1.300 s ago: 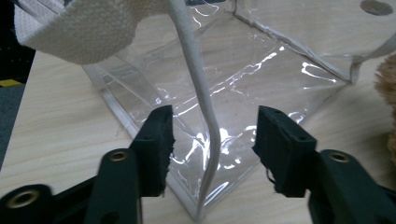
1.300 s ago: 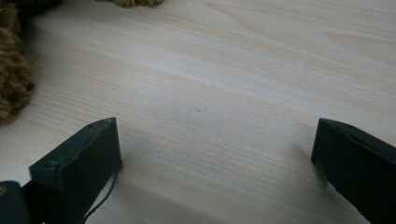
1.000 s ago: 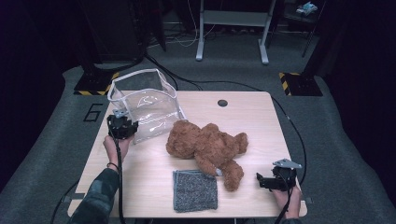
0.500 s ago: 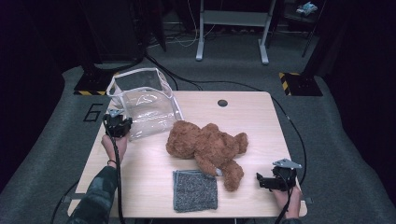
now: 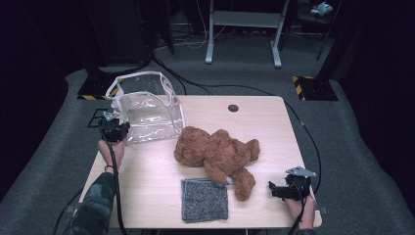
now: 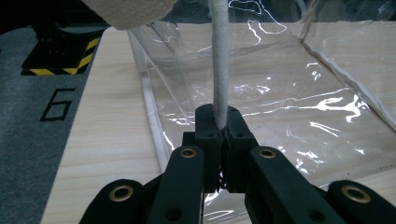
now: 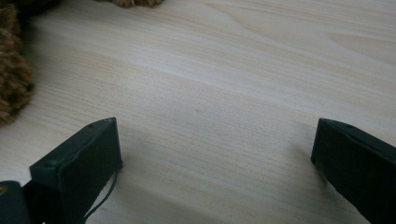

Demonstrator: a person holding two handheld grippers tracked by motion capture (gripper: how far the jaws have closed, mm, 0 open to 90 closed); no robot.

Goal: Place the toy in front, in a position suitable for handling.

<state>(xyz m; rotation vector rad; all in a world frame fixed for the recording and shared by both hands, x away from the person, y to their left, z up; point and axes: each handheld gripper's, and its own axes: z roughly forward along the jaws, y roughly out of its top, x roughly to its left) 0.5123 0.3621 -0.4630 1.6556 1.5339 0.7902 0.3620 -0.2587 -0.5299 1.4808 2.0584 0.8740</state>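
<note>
Left gripper (image 5: 117, 131): sat at the table's left edge, jaws clamped together on the white trim (image 6: 219, 70) of the clear bag (image 5: 147, 110).
Clear bag: stood open at the table's back left corner, just left of the teddy bear (image 5: 218, 154), its near wall touching the gripper.
How the bag would likely handle: light and floppy, by my reading; the thin plastic walls looked apt to sag and buckle, and the shiny film seemed slippery. The stitched trim looked the firmest place to take hold, since the jaws bit on cloth rather than film.
Table (image 5: 147, 171): pale wood, with a small dark round plug near its back edge.
Grey cloth (image 5: 204, 199): lay flat near the front edge, just touching or almost touching the bear's lower leg; I could not tell which.
Teddy bear: lay sprawled mid-table, brown and plush, apart from both grippers.
Right gripper (image 5: 279, 190): rested low at the front right corner, jaws spread wide with bare wood between them, holding nothing; brown fur edged into the right gripper view at its left.
Hard to make out: the bag's far wall and base blurred into glare in the left gripper view; a white fabric shape at that view's top left was cut off. The bear's face was not clear in the high view.
</note>
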